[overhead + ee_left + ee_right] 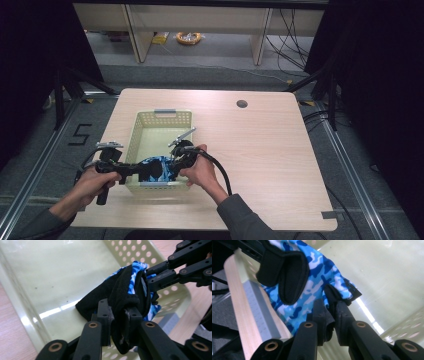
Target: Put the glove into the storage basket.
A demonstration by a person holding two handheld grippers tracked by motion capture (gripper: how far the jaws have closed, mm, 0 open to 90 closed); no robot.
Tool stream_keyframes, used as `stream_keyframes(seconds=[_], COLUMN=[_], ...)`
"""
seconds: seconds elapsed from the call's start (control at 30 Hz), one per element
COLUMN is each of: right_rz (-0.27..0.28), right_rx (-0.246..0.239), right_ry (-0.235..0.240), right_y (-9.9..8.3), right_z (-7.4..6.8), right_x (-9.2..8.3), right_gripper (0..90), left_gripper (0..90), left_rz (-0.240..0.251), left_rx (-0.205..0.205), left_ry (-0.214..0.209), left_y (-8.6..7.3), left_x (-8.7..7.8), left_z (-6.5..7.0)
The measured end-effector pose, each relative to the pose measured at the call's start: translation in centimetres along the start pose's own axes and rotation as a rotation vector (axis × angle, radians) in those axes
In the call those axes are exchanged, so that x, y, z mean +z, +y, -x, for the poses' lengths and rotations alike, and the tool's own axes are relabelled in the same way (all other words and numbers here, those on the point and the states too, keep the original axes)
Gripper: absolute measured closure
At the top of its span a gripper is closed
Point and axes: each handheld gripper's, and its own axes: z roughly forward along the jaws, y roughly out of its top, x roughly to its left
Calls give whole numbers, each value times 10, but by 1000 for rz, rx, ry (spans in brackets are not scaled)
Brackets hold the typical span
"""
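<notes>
Glove (156, 167), blue camouflage and black: over the basket's (162, 118) near end, left gripper (119, 315) and right gripper (331, 305) fingers both clamped on its fabric; lower evenly, then release inside the walls.

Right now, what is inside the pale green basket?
Inside the basket hangs a blue camouflage glove, pinched by the left gripper and right gripper. The floor beneath the glove is hidden.
</notes>
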Motion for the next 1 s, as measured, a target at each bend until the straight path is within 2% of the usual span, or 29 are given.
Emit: stream_keyframes(seconds=[0.03, 0.17, 0.33, 0.4, 0.43, 0.47, 0.5, 0.53, 0.57, 0.63, 0.7, 0.73, 0.83, 0.87, 0.93, 0.97, 1.0], right_rz=[-10, -16, -23, -25, -23, -40, -35, -26, -35, -34, -35, -38, -38, -44, -30, -31, -42], right_rx=[-1, 7, 3, 21, 18, 70, 55, 40, 66, 65, 65, 72, 64, 79, 43, 42, 69], right_ry=[-7, -7, -12, -13, -5, 4, 4, -17, -12, -14, -12, -15, -14, -11, -13, -15, -12], right_y=[0, 0, 0, -1, -2, -3, -4, -4, -4, -4, -4, -4, -4, -4, -4, -4, -4], right_z=[0, 0, 0, 1, 2, 0, 1, 2, 2, 3, 4, 3, 3, 3, 5, 5, 3], right_x=[1, 2, 3, 3, 4, 3, 4, 4, 4, 5, 6, 6, 7, 6, 7, 7, 7], right_gripper=[812, 812, 810, 810, 810, 809, 809, 809, 808, 809, 808, 808, 807, 805, 803, 800, 798], left_gripper=[722, 653, 601, 598, 593, 589, 585, 579, 577, 575, 569, 565, 562, 556, 527, 514, 513], left_rz=[-14, -7, -3, 0, 14, 17, 15, 27, 34, 41, 16, 44, 43, 40, 46, 44, 48], left_rx=[3, -15, -7, -3, -20, -21, -19, -19, -14, -16, 13, -14, -3, 7, -1, 6, 4], left_ry=[7, 32, 54, 76, 73, 74, 73, 82, 84, 89, 85, 85, 70, 71, 57, 54, 52], left_y=[0, 3, 4, 4, 4, 4, 4, 4, 4, 4, 5, 4, 4, 4, 4, 4, 4], left_x=[0, -3, -8, -11, -12, -12, -13, -14, -15, -16, -18, -16, -16, -16, -16, -15, -14], left_z=[-2, -4, -3, -4, -3, -3, -3, -3, -2, -1, -2, 1, 4, 5, 9, 11, 13])
